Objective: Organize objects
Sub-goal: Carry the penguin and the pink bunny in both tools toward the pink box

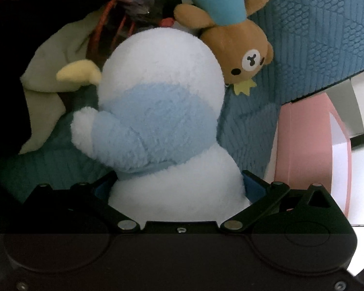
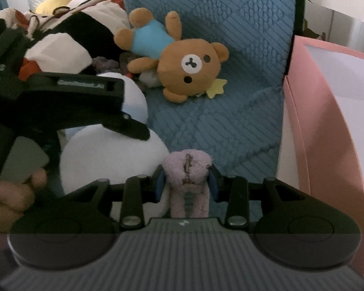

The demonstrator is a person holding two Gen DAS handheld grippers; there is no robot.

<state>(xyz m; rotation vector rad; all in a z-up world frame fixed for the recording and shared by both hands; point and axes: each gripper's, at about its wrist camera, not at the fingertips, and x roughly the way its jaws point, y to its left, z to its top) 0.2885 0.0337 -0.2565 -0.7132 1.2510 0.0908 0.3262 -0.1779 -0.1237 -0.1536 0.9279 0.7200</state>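
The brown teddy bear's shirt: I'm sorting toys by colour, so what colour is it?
Light blue; the teddy bear's shirt shows best in the right wrist view.

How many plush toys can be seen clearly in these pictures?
3. The brown bear lies on the blue cover; the white and blue plush sits between the left tongs; the pink plush is in the right tongs. The pile behind may hide more.

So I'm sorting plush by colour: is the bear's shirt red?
No, the brown bear wears a light blue shirt.
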